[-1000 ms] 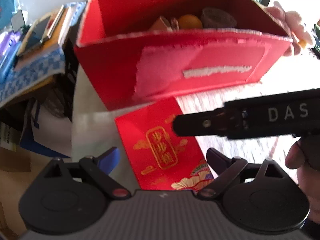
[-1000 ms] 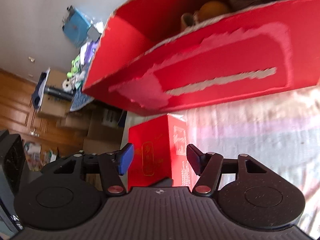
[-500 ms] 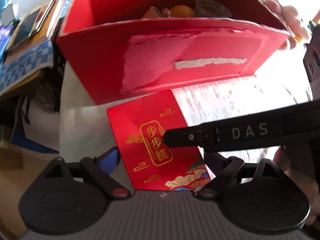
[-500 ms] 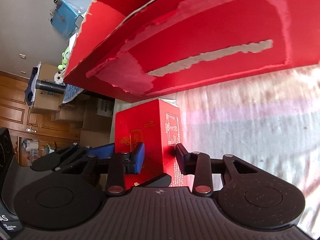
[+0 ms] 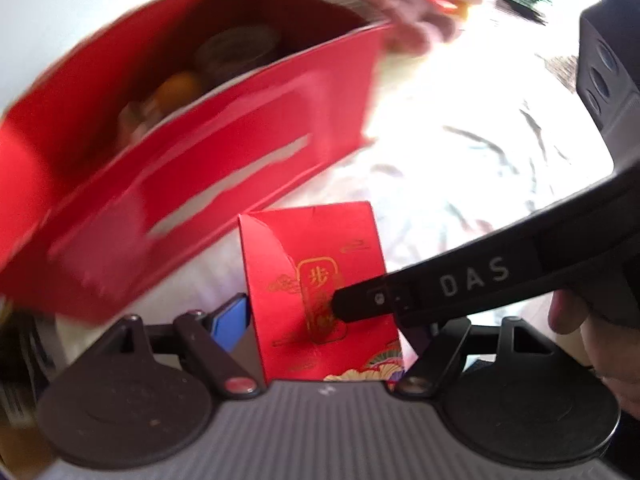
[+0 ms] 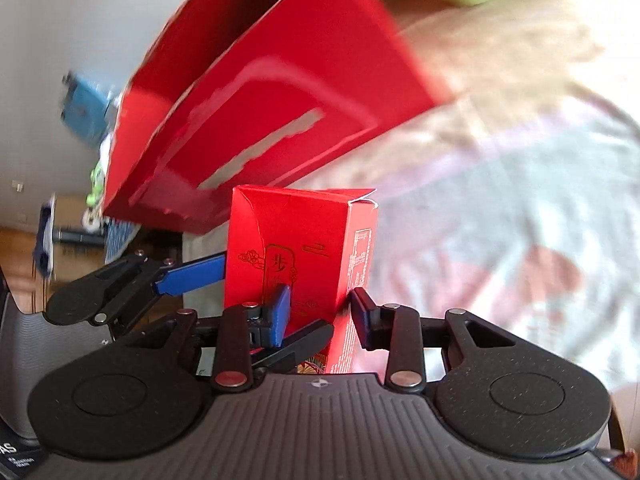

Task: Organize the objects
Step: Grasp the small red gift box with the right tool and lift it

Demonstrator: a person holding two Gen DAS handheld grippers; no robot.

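Since the earlier frames, both grippers have closed in around the small red carton, which now stands upright rather than lying flat, and the views have swung so the big box looks tilted and blurred.

Largest is the open red cardboard box (image 5: 192, 152), its torn front facing the cameras; an orange fruit (image 5: 178, 86) and a round container (image 5: 240, 50) sit inside. A bare hand (image 5: 408, 4) holds its far corner. It rests on a pale patterned cloth (image 6: 500, 208).

Just in front stands the small red carton (image 6: 296, 256) with gold lettering. The right gripper (image 6: 320, 312) clamps its faces. The left gripper (image 5: 324, 320) sits around the carton, blue pad touching one side; whether it squeezes, I cannot tell.
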